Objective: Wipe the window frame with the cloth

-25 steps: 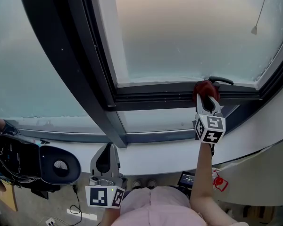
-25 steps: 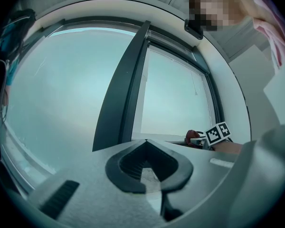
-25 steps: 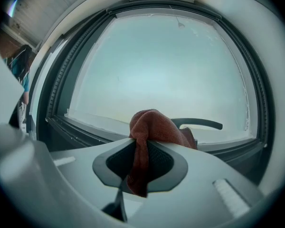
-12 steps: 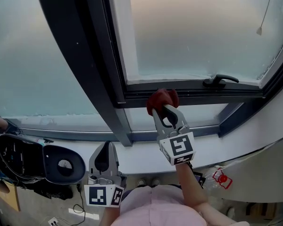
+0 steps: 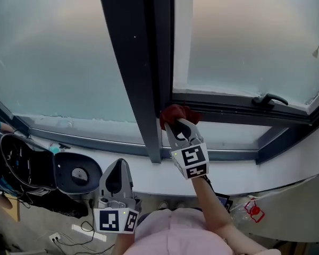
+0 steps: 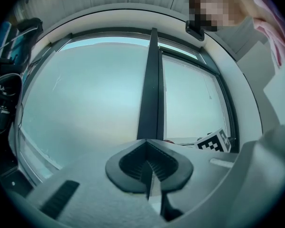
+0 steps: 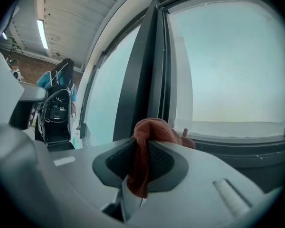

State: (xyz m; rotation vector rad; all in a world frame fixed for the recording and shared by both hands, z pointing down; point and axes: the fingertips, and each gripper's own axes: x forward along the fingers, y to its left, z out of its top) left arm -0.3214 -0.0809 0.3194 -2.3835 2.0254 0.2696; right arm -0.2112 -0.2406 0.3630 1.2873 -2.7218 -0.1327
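Note:
A dark red cloth (image 5: 175,114) is pinched in my right gripper (image 5: 176,123), which is shut on it and presses it against the dark window frame (image 5: 140,84) where the vertical post meets the lower rail. In the right gripper view the cloth (image 7: 149,137) bunches over the jaws, in front of the frame post (image 7: 142,80). My left gripper (image 5: 116,185) hangs low near the white sill, shut with nothing in it. In the left gripper view its jaws point up at the post (image 6: 151,89), well short of it.
A black window handle (image 5: 270,100) sits on the lower rail to the right. A white sill (image 5: 239,171) runs under the frame. A black bag and cables (image 5: 21,169) lie at the lower left. Frosted panes fill both sides of the post.
My right gripper has slid the cloth leftwards along the lower rail, from beside the handle to the foot of the vertical post. The left gripper has stayed low.

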